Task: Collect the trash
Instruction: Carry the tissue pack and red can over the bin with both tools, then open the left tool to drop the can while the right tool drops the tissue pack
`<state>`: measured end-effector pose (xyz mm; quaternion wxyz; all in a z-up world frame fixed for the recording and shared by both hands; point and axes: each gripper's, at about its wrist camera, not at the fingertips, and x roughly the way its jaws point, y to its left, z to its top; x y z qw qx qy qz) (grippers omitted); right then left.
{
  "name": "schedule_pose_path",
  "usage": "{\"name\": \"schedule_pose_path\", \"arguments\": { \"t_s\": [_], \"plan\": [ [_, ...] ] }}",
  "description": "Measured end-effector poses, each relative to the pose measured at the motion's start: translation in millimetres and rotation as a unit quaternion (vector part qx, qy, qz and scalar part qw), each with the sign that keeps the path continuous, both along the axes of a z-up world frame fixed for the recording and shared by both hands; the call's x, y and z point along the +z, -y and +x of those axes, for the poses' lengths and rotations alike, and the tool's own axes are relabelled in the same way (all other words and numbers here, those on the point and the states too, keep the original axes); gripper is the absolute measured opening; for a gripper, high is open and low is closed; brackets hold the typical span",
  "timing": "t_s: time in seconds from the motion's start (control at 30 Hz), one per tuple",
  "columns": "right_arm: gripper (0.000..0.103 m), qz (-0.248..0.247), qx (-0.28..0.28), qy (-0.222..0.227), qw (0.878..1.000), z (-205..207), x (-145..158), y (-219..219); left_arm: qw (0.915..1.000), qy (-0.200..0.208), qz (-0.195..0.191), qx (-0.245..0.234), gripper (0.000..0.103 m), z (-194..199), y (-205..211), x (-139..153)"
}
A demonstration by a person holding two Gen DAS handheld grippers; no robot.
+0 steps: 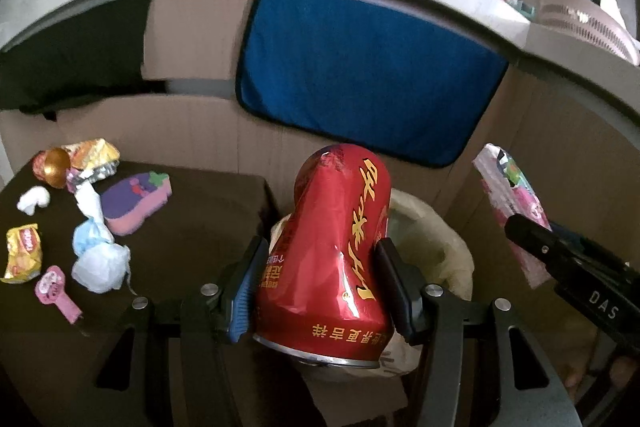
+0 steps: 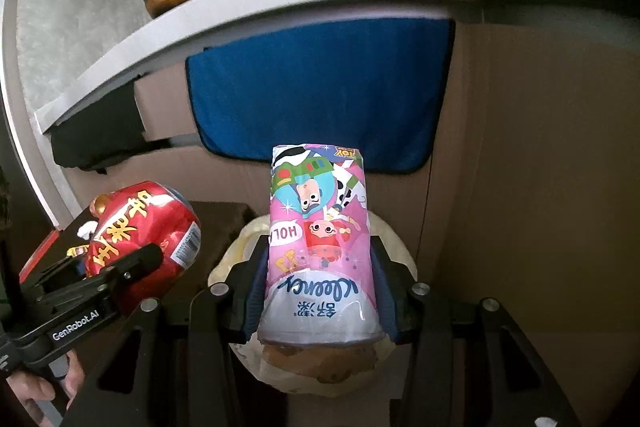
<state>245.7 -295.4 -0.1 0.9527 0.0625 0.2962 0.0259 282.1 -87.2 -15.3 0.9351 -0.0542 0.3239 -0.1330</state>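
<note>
The left tool (image 1: 320, 285) clenched a dented red can (image 1: 332, 247). The right tool (image 2: 318, 291) gripped a pink tissue pack (image 2: 320, 247); both hung above the lined bin (image 1: 436, 247) beside the littered table (image 1: 192, 211).

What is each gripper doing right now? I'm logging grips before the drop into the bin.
Left gripper: closed on the dented red can.
Right gripper: closed on the pink tissue pack.

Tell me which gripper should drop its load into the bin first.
Probably right. The right gripper holds the tissue pack directly over the lined bin; the left gripper has the dented red can nearer the bin's left rim.
</note>
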Motion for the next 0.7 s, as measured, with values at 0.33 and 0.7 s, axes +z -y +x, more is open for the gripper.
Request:
{"name": "schedule_pose_path", "arguments": {
  "t_s": [0.33,0.7],
  "plan": [
    [0.054,0.037,0.000,-0.047,0.998,55.9,-40.8,12.3,0.9944,-0.074,-0.032,-0.069,0.056,68.9,10.4,-33.7],
    [0.054,0.047,-0.034,-0.067,0.996,63.0,-71.0,24.2,0.9938,-0.058,-0.069,-0.065,0.056,83.0,-21.0,-20.3]
  ]
}}
